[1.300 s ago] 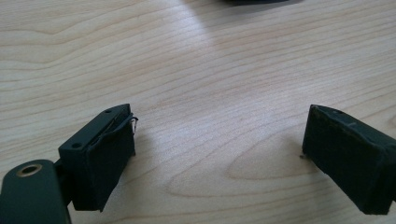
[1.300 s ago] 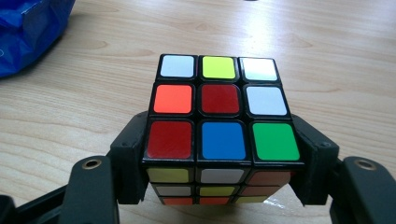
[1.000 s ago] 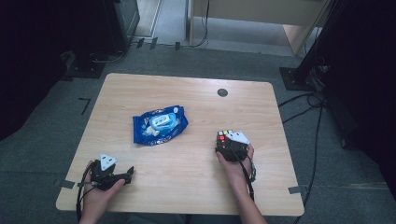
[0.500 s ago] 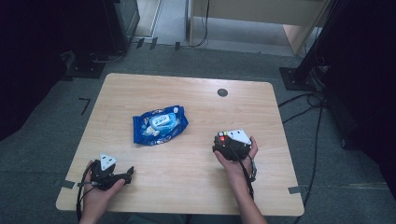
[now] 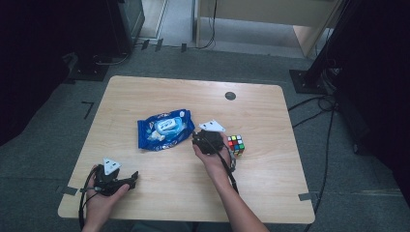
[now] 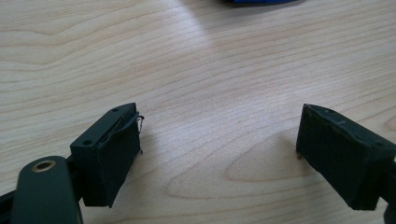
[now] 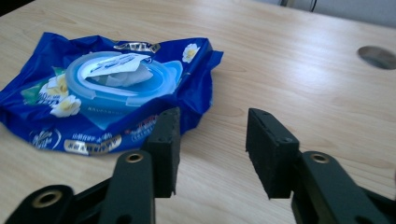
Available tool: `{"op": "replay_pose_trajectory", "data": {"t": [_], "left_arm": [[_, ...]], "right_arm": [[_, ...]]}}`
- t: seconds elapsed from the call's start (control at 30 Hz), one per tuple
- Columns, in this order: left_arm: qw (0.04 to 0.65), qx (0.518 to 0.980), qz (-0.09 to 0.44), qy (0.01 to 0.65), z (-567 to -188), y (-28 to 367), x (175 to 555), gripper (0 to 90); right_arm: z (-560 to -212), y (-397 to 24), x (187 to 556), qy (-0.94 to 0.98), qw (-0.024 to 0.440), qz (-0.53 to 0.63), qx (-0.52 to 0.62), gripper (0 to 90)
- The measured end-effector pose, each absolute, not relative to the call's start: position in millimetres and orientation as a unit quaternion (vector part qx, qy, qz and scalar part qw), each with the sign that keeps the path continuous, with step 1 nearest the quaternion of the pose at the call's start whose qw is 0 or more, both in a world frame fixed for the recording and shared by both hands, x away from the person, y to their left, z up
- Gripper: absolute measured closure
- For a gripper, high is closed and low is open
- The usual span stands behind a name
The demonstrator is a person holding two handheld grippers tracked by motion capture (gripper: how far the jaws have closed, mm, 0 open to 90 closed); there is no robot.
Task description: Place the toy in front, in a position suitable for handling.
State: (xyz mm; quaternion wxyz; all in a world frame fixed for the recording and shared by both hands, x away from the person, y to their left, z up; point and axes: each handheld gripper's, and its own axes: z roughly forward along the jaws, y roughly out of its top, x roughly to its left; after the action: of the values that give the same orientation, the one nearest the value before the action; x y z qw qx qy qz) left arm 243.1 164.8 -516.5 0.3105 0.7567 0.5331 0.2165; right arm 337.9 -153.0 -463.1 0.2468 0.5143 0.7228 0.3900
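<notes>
Wet-wipe pack (image 5: 164, 129), a crumpled blue pouch with a round plastic lid on top, lies flat near the middle of the tabletop (image 5: 145, 92), lid up, so the wipes could be reached from above. In the right gripper view the lid (image 7: 122, 79) looks lifted, with a white wipe poking out of the opening. The right gripper (image 5: 207, 140) sits just beside the pack's right edge, pointed toward it; its fingers (image 7: 166, 149) have just been closing to about half open, and nothing is between them, only bare wood, with the pack's corner just ahead and to the left. That heading suggests a reach for the pack. A puzzle cube (image 5: 236, 144) stands on the tabletop just to the right of that hand, free of any grip. The left gripper (image 5: 126, 178) rests low near the front left corner, well apart from the pack, probably parked while the other hand works. Its fingers (image 6: 109, 154) stand wide apart over empty wood and hold nothing.
</notes>
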Motion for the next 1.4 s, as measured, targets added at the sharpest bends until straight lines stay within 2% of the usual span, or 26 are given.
{"op": "replay_pose_trajectory", "data": {"t": [0.03, 0.17, 0.37, 0.4, 0.47, 0.73, 0.83, 0.93, 1.0, 1.17, 1.2, 1.27, 1.3, 1.33, 1.4], "left_arm": [[0.312, 0.757, 0.218, 0.532, -517.0, 164.9, 242.4, 13.6], [0.311, 0.761, 0.221, 0.526, -517.6, 163.5, 240.8, 13.6], [0.313, 0.761, 0.221, 0.524, -518.0, 163.1, 239.7, 13.6], [0.313, 0.761, 0.221, 0.524, -518.0, 163.1, 239.6, 13.6], [0.313, 0.761, 0.221, 0.524, -518.1, 163.2, 239.6, 13.6], [0.313, 0.761, 0.221, 0.523, -518.1, 163.2, 239.7, 13.6], [0.314, 0.761, 0.221, 0.523, -518.2, 162.6, 240.0, 13.6], [0.314, 0.761, 0.221, 0.523, -518.1, 162.4, 240.3, 13.6], [0.313, 0.761, 0.221, 0.523, -518.1, 162.2, 240.5, 13.6], [0.314, 0.761, 0.221, 0.523, -518.1, 161.9, 240.7, 13.6], [0.314, 0.761, 0.221, 0.523, -518.2, 161.9, 240.7, 13.6], [0.314, 0.761, 0.221, 0.523, -518.1, 161.9, 240.7, 13.6], [0.314, 0.761, 0.221, 0.523, -518.1, 161.9, 240.7, 13.6], [0.314, 0.761, 0.221, 0.523, -518.1, 162.0, 240.6, 13.6], [0.314, 0.761, 0.221, 0.523, -518.1, 162.1, 240.6, 13.6]], "right_arm": [[-466.2, -143.3, 347.1, 0.719, 0.27, 0.371, 0.522, 60.0], [-466.7, -136.5, 356.5, 0.714, 0.279, 0.373, 0.523, 64.0], [-474.5, -132.9, 377.1, 0.702, 0.234, 0.377, 0.557, 73.0], [-479.8, -133.9, 381.2, 0.7, 0.217, 0.376, 0.567, 83.8], [-481.7, -135.4, 381.3, 0.703, 0.204, 0.381, 0.565, 90.0], [-484.4, -134.1, 356.3, 0.719, 0.195, 0.387, 0.544, 90.0], [-489.2, -131.3, 324.6, 0.728, 0.19, 0.396, 0.527, 90.0], [-492.0, -128.6, 310.7, 0.73, 0.189, 0.398, 0.522, 90.0], [-494.6, -122.7, 285.8, 0.729, 0.195, 0.408, 0.514, 84.6], [-495.8, -110.5, 261.4, 0.753, 0.205, 0.409, 0.474, 80.2], [-494.8, -106.4, 255.0, 0.761, 0.202, 0.41, 0.46, 77.6], [-489.5, -100.1, 245.3, 0.778, 0.157, 0.434, 0.427, 70.2], [-489.5, -100.1, 245.3, 0.778, 0.157, 0.434, 0.427, 70.2], [-482.4, -99.0, 237.5, 0.784, 0.145, 0.455, 0.396, 63.6], [-479.7, -100.2, 235.3, 0.784, 0.147, 0.458, 0.392, 62.8]]}}
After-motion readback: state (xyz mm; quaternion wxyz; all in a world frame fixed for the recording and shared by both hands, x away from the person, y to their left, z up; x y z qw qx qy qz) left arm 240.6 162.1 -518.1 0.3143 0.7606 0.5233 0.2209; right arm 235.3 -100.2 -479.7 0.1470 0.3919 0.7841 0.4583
